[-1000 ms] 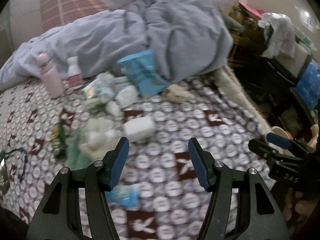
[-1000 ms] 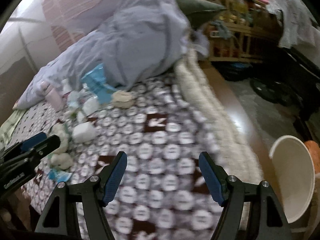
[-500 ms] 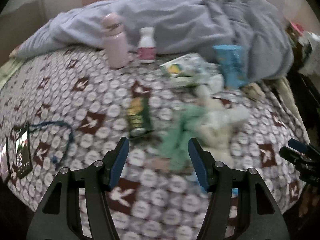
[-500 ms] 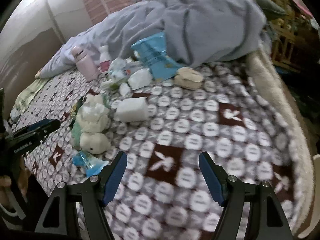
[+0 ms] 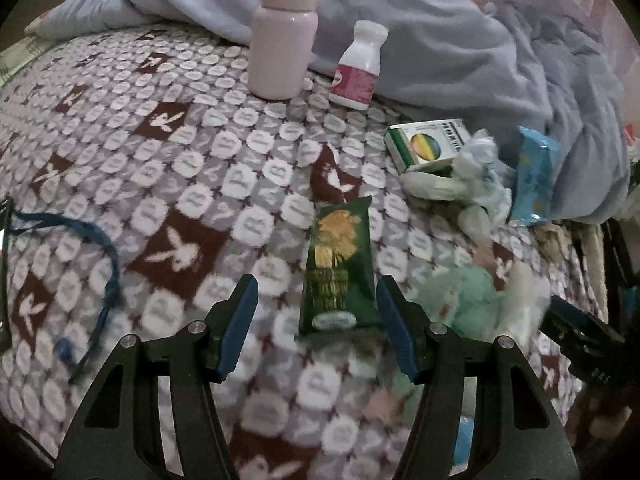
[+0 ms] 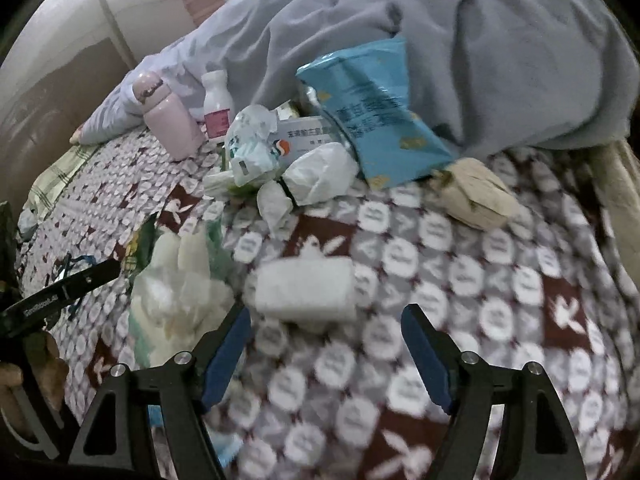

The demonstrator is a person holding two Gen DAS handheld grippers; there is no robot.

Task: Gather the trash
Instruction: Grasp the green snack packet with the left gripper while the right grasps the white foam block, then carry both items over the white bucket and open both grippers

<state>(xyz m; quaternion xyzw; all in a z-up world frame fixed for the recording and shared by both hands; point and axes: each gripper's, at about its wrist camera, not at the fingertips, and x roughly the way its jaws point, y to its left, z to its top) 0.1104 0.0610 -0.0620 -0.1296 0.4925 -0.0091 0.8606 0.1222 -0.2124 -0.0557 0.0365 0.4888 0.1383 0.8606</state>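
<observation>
My left gripper (image 5: 316,320) is open and empty, low over the patterned bedspread (image 5: 168,184). A dark green snack wrapper (image 5: 338,268) lies just ahead between its fingers. My right gripper (image 6: 326,344) is open and empty, just short of a white folded wad (image 6: 306,290). Crumpled white tissues (image 6: 176,292) lie to its left. A white plastic bag (image 6: 312,182), a light blue pouch (image 6: 372,116) and a tan paper wad (image 6: 476,194) lie farther back. A medicine box (image 5: 430,146) and crumpled wrappers (image 5: 476,176) show in the left wrist view.
A pink bottle (image 5: 284,36) and a white pill bottle (image 5: 358,68) stand at the back by the lavender blanket (image 5: 460,44). A blue cord (image 5: 104,248) lies at the left. The right gripper's tip (image 5: 580,328) shows at the left view's right edge.
Both grippers have swung left and moved closer to the bed. The left one now faces the green wrapper, the right one the white wad. Both stay open.
</observation>
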